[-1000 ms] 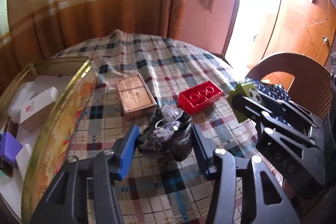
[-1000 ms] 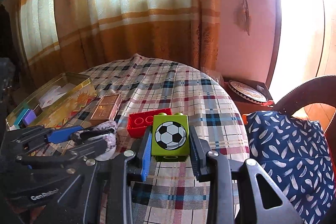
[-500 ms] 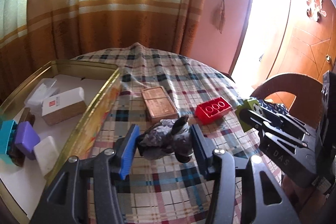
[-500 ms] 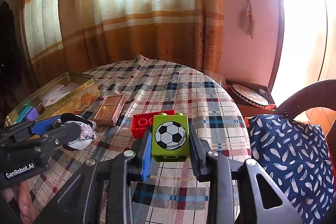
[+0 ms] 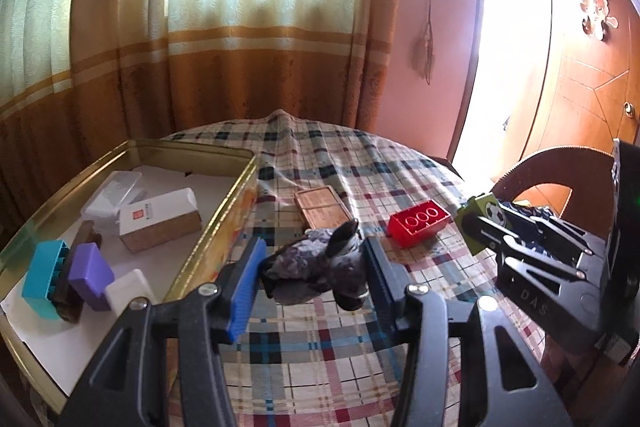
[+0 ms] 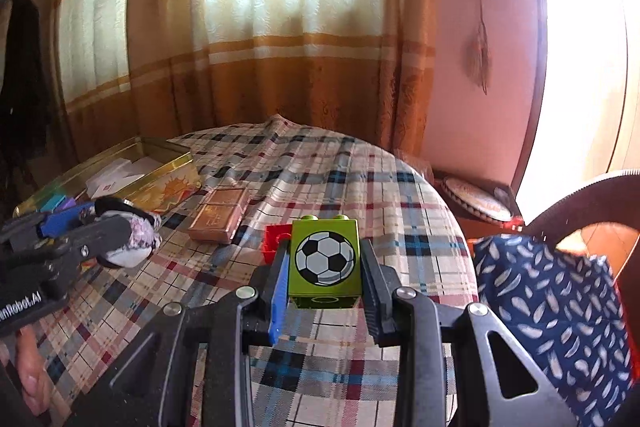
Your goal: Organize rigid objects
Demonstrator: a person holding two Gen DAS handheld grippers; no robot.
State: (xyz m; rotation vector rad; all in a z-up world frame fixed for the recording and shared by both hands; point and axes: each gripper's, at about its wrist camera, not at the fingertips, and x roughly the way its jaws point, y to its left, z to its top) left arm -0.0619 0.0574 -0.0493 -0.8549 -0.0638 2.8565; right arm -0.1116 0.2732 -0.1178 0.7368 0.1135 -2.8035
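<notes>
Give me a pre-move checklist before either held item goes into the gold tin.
1. Left gripper gripping the grey speckled object: ok.
2. Right gripper gripping the green football block: ok.
3. Both items lifted off the tablecloth: ok.
4. Bare floor left in the gold tin: ok, white patch near its front.
5. Red brick and wooden box still waiting outside: not ok.

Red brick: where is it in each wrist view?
Left wrist: red brick right of centre on the checked cloth, in full view.
Right wrist: red brick centre, mostly hidden behind the green football block.
Shared landmark: brown flat box.
</notes>
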